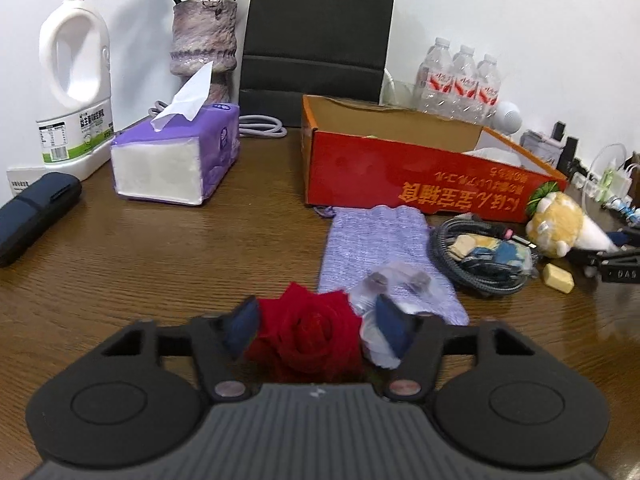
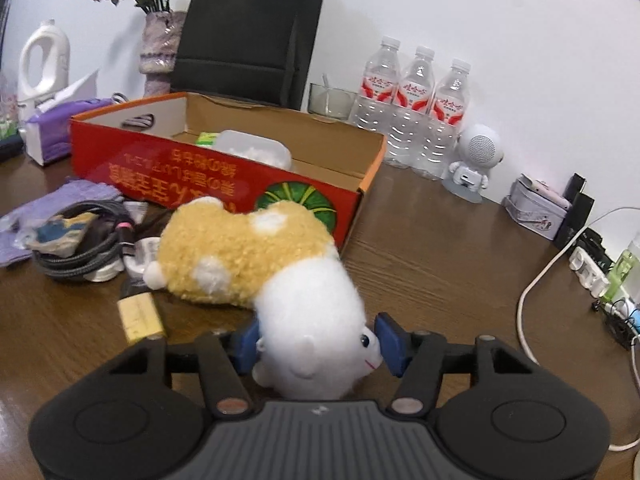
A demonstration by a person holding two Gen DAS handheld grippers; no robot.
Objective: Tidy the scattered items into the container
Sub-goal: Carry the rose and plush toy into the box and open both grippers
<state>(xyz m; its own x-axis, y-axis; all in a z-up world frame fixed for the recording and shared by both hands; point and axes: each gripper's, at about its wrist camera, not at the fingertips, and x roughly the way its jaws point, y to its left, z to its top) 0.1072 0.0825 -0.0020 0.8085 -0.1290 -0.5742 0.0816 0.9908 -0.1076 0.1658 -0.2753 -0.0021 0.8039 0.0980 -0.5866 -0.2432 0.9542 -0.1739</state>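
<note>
- While the left gripper (image 1: 318, 330) stood low over the tabletop (image 1: 160, 264), its two blue pads sat on either side of the red rose (image 1: 310, 336); whether they already pressed it or only framed it, I cannot tell from this view.
- The right gripper (image 2: 318, 340) had its pads against the white head of the plush hamster (image 2: 280, 280), and they seemed to squeeze it, so I judged it clamped on the toy.
- The toy lay on the tabletop just in front of the red cardboard box (image 2: 224, 184), its orange back near the box's front wall.
- For a good lift, the soft head needed a firm squeeze, because plush gives way and the heavy body could swing or slip out.
- The toy should have risen well above the box wall before going forward, since the wall was close and could catch the hanging body.
- Inside the box a white plastic tub (image 2: 256, 152) already took space, so the free corner on the right looked the better place to let go.
- The rose needed a gentler grip, as petals crush easily.
- Beside the rose lay a small clear packet (image 1: 394, 284) on the purple pouch (image 1: 376, 244); the left pad was close to it and should not have caught it too.
- The coiled cable (image 1: 476, 264) and the yellow eraser (image 1: 558, 278) waited on the tabletop.
</note>
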